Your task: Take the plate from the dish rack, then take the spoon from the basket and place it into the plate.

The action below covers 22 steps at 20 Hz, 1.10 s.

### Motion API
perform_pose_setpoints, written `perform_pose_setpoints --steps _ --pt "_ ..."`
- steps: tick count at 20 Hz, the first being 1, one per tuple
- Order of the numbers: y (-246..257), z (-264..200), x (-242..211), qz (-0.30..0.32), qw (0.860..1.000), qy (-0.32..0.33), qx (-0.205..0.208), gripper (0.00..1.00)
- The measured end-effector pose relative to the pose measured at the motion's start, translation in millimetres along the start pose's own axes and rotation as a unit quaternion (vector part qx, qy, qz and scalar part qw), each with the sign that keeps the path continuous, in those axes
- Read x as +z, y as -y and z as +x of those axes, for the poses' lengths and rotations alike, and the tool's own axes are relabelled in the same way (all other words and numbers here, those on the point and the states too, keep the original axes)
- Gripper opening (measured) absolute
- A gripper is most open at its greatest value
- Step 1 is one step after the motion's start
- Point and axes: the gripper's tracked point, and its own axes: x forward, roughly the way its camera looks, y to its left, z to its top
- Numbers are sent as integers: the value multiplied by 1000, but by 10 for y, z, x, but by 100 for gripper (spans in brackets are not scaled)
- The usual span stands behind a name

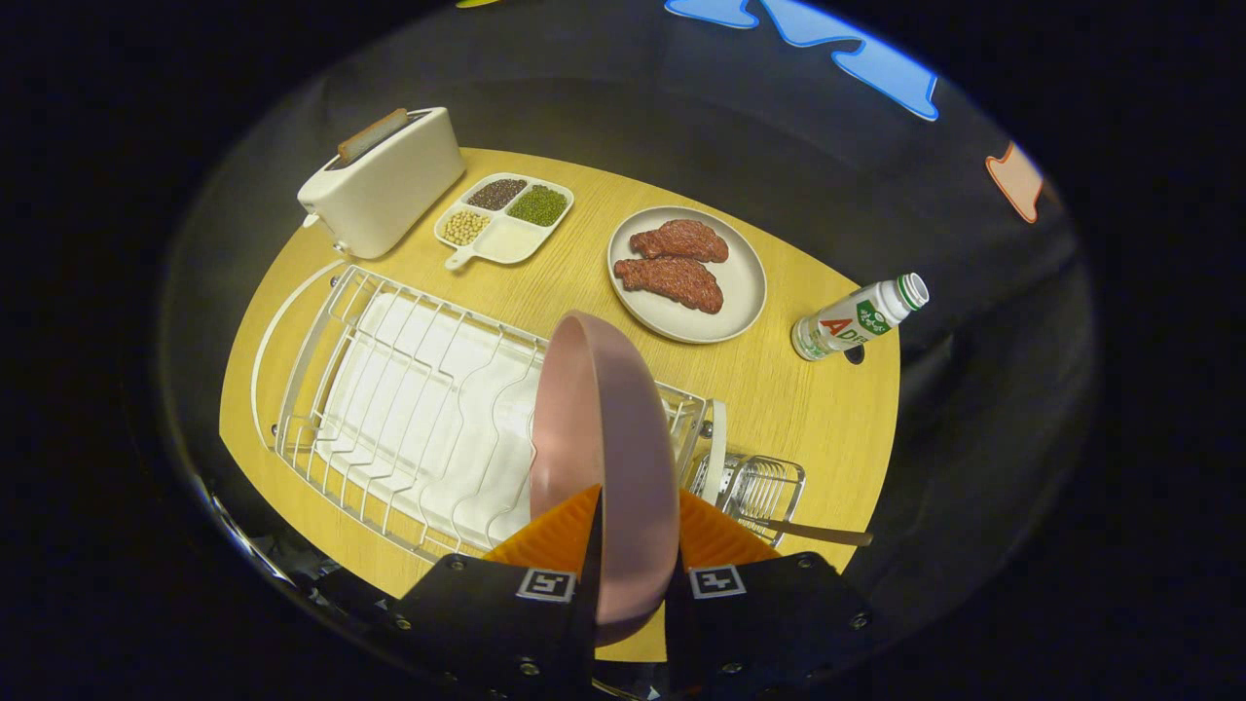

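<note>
- The tool [638, 531] is closed on the pink plate [604, 458], one finger pressed to each face of it.
- The plate stands on edge between the fingers, its rim running away from the camera, and it is held above the near right end of the rack [409, 409].
- The rack is white wire with a white tray under it; it lies across the near left part of the tabletop [808, 409].
- A small wire basket [764, 482] hangs at the rack's right end, just right of the plate.
- The spoon [818, 532] rests in that basket, its handle sticking out to the right over the tabletop.
- Beyond the rack, on the far left, sits a white toaster [384, 185] with a slice [372, 134] poking from its slot.
- Just right of the toaster is a divided dish [504, 219] with dark, green and pale beans in three compartments; the fourth looks white.
- Further right a pale plate [740, 282] carries two pieces of red meat [677, 263].
- A white bottle [857, 316] lies on its side near the far right edge of the tabletop, well apart from the rack.
</note>
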Motion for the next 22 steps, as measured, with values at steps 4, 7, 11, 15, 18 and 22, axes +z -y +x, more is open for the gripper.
perform_pose_setpoints --steps 4,7,11,15,18,22 --pt "-15 -30 84 -35 999 10 -15 28" --pt "-12 -72 150 -58 998 19 -28 28" --pt "-8 -97 205 -87 995 25 -40 28" --pt "35 -195 196 -83 995 32 -35 28" --pt "93 -252 145 -62 997 40 -20 28" --pt "109 -341 -47 4 998 41 39 28"
